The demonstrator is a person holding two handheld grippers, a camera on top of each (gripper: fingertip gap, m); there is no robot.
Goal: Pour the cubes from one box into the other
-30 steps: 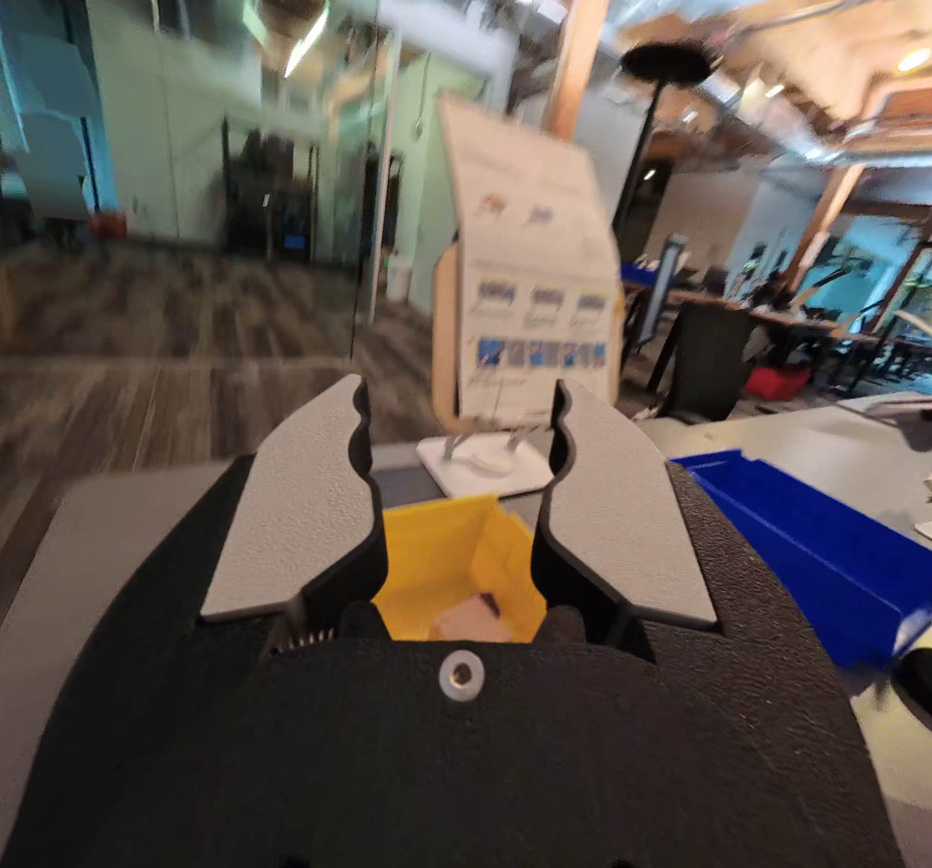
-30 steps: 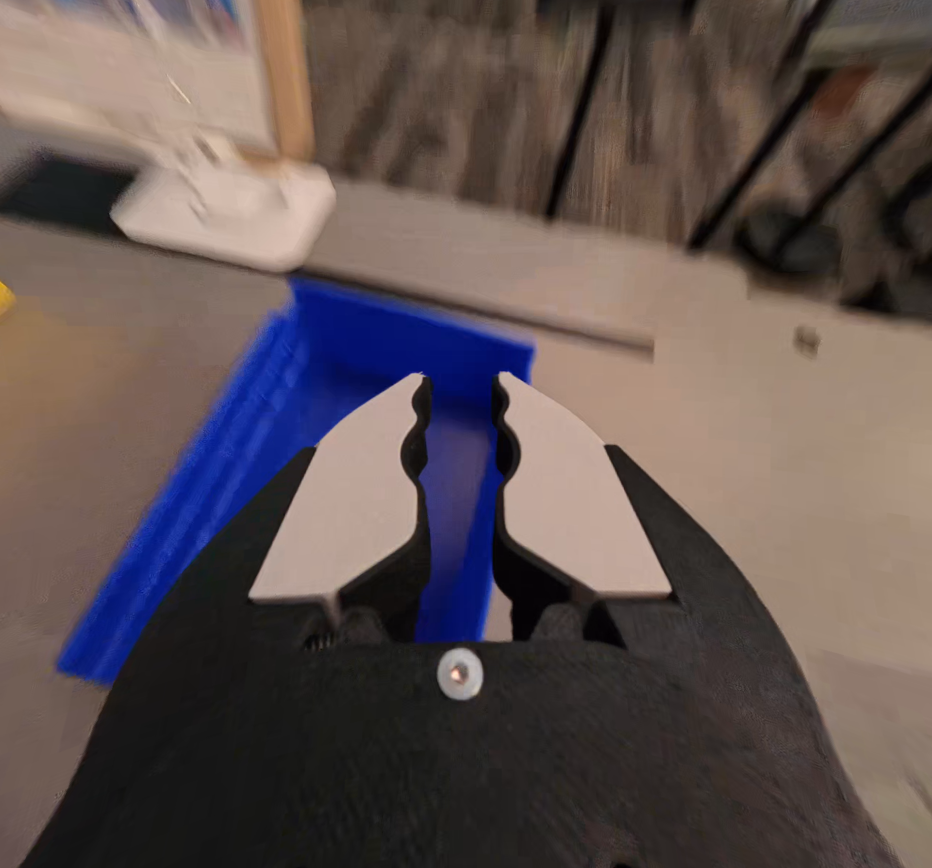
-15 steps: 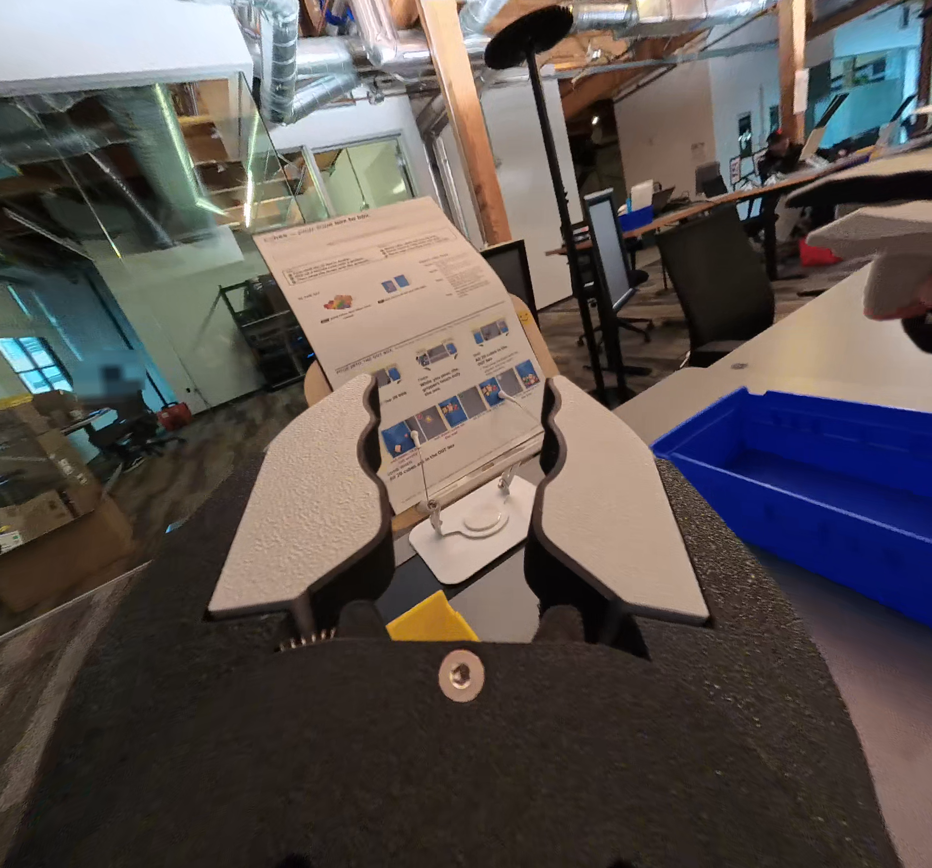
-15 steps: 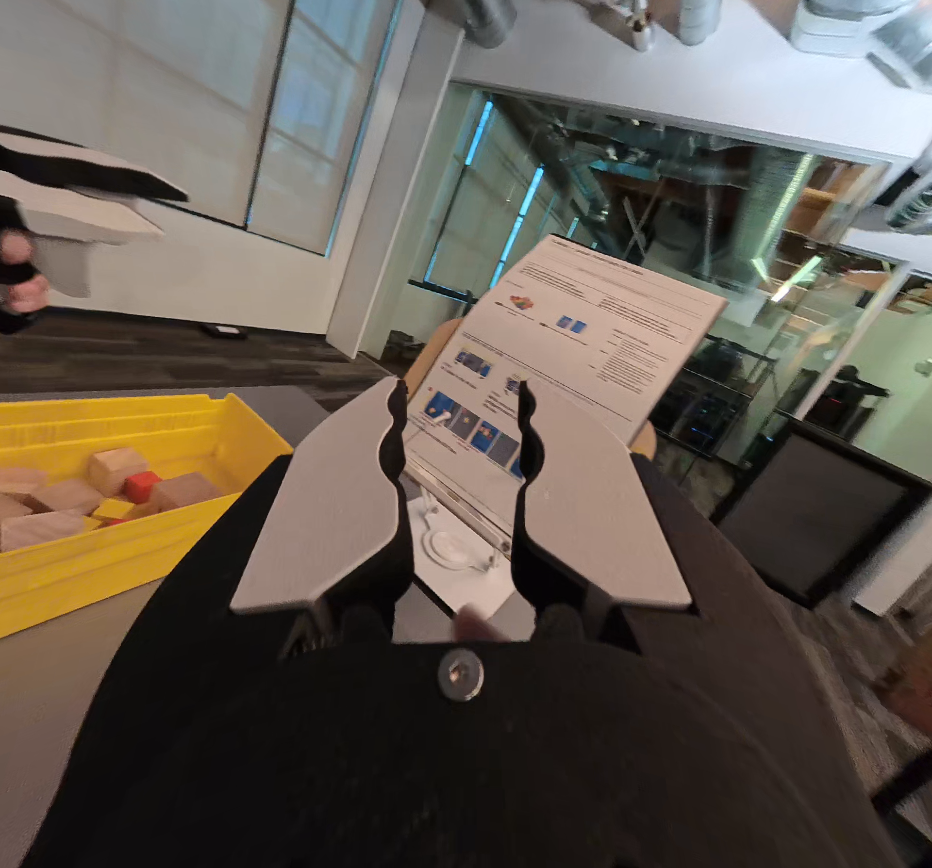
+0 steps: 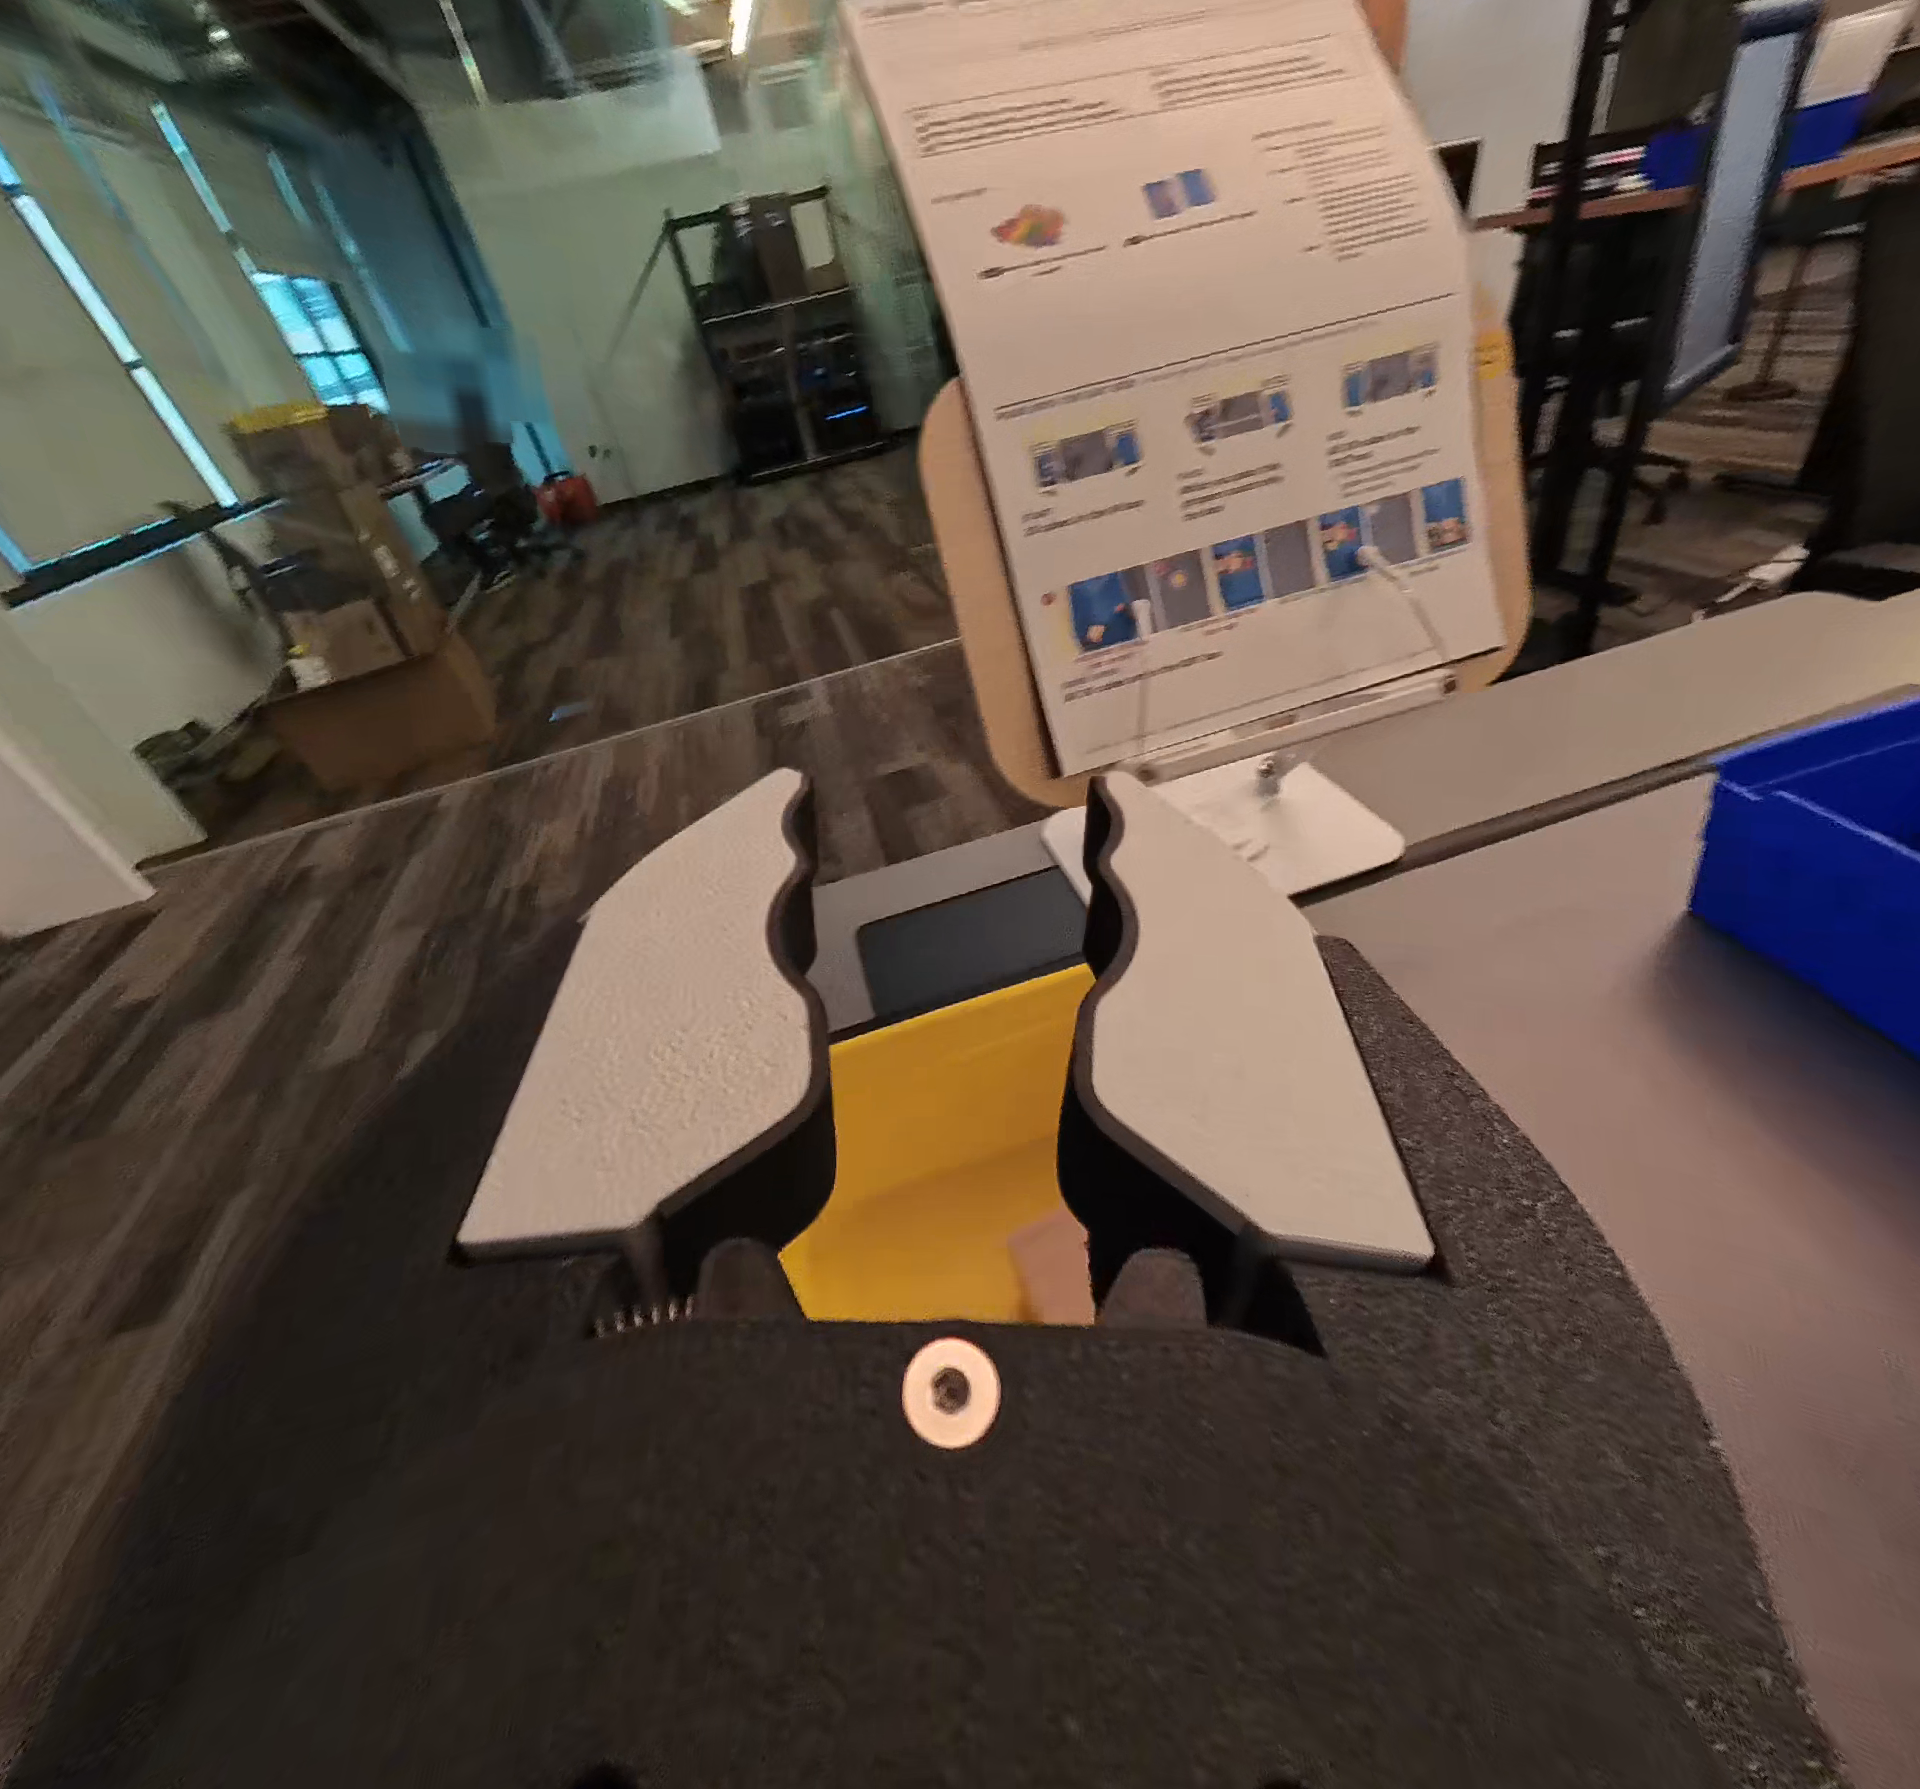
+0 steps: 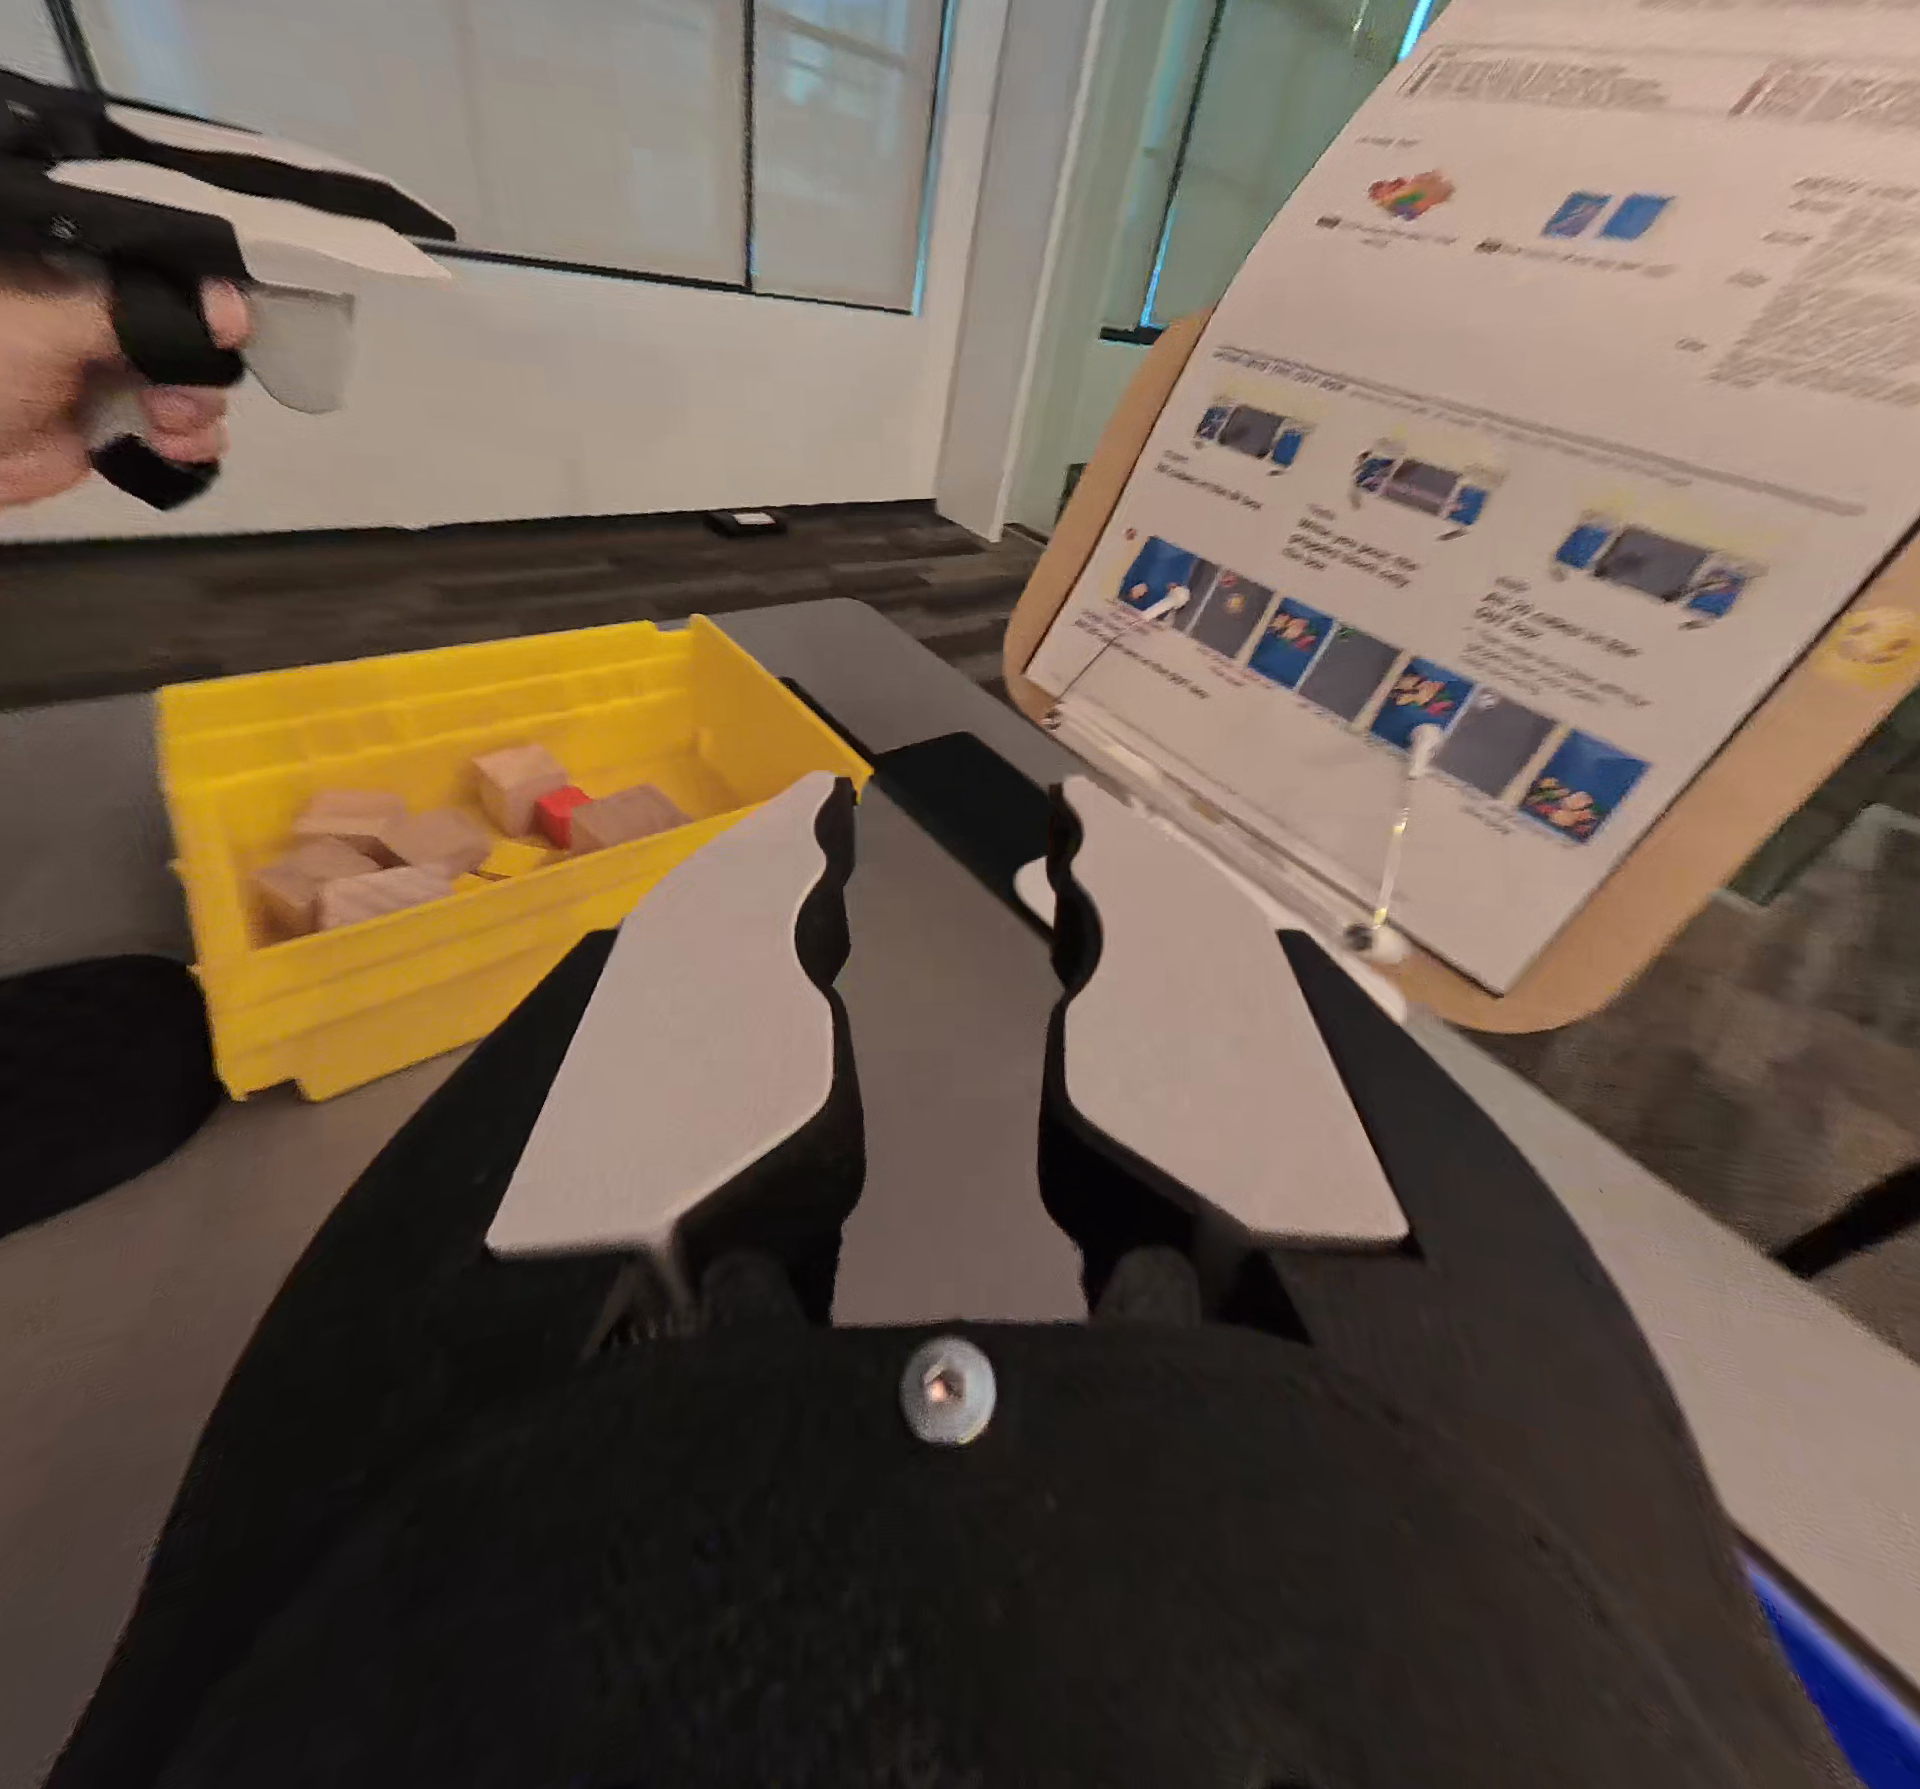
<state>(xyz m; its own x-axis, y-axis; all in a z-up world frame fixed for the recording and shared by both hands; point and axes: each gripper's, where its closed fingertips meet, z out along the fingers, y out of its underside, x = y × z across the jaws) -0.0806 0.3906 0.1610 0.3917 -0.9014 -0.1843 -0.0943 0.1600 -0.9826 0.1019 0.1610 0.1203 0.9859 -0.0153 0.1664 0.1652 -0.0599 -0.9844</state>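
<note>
The yellow box (image 6: 436,981) sits on the grey table at the left in the right wrist view and holds several wooden cubes (image 6: 353,866) and a red cube (image 6: 566,812). In the left wrist view the yellow box (image 5: 935,1168) shows between and below my open, empty left gripper (image 5: 945,794), which hovers above it. The blue box (image 5: 1829,898) stands on the table at the right edge. My right gripper (image 6: 948,794) is open and empty, above the table to the right of the yellow box. The left gripper (image 6: 416,243) also shows, held by a hand, at the upper left.
A printed instruction sheet on a board with a white base (image 5: 1216,368) stands at the table's far side; it also shows at the right in the right wrist view (image 6: 1507,513). A black pad (image 6: 966,804) lies on the table beside the yellow box. The table edge (image 5: 665,721) runs behind.
Both grippers have tilted back down toward the table. The left view now looks down over the yellow box again; the right gripper has come closer to the yellow box and the sheet.
</note>
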